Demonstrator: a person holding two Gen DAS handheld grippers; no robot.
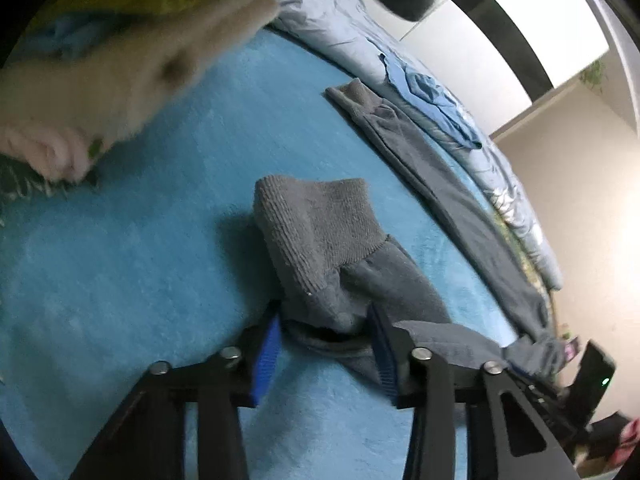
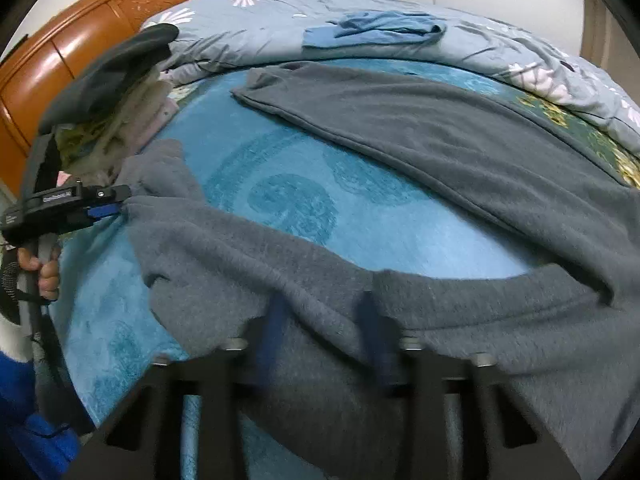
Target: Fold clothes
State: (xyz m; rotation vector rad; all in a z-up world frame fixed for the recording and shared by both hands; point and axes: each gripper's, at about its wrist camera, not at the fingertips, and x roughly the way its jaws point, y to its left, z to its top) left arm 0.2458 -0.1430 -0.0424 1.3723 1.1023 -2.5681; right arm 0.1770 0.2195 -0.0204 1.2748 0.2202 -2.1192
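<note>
Grey sweatpants (image 2: 440,152) lie spread on a turquoise blanket (image 2: 288,200). In the left wrist view the near leg's ribbed cuff (image 1: 316,228) stands folded up just ahead of my left gripper (image 1: 324,332). Its blue-padded fingers (image 1: 266,356) sit open on either side of the leg fabric. The far leg (image 1: 432,168) lies flat beyond. My left gripper also shows in the right wrist view (image 2: 116,210), at the cuff end. My right gripper (image 2: 324,320) is open over the waist end of the pants, its fingers blurred.
A pile of clothes (image 1: 120,60) sits at the blanket's far left. A pale blue floral duvet (image 2: 360,4) with a blue garment (image 2: 376,28) on it lies behind the pants. A wooden headboard (image 2: 80,40) stands at the back left.
</note>
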